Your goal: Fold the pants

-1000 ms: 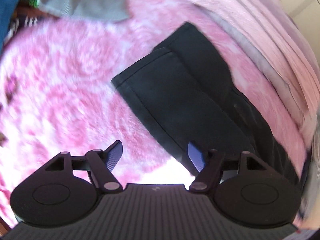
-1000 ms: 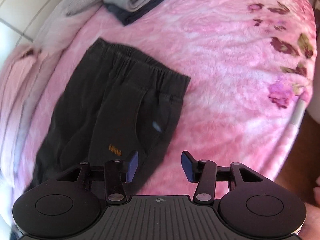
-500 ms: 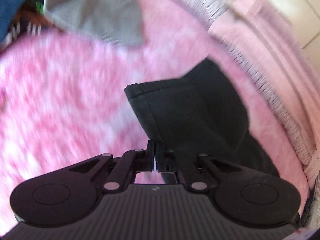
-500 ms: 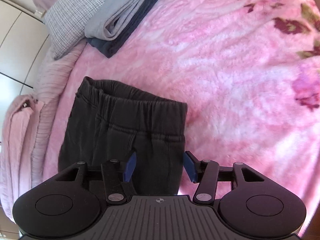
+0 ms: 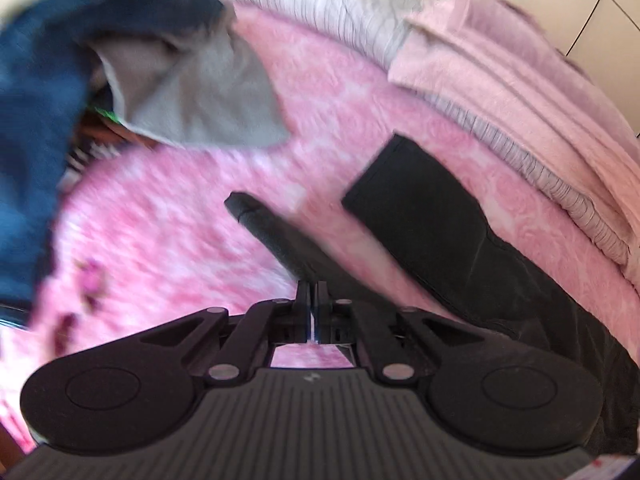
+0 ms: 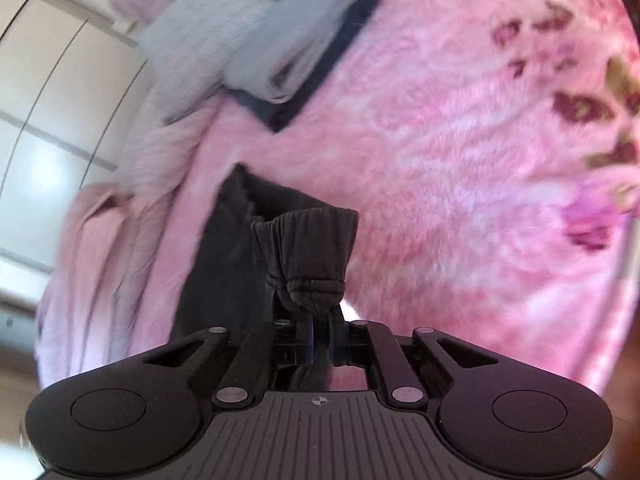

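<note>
- The black pants are seen on a fluffy pink blanket.
- One leg hem is pinched in the clenched left gripper and held off the blanket.
- The gathered, ribbed waistband is clamped in the right gripper.
- Folded grey clothes are seen well apart; open blanket is left between.
</note>
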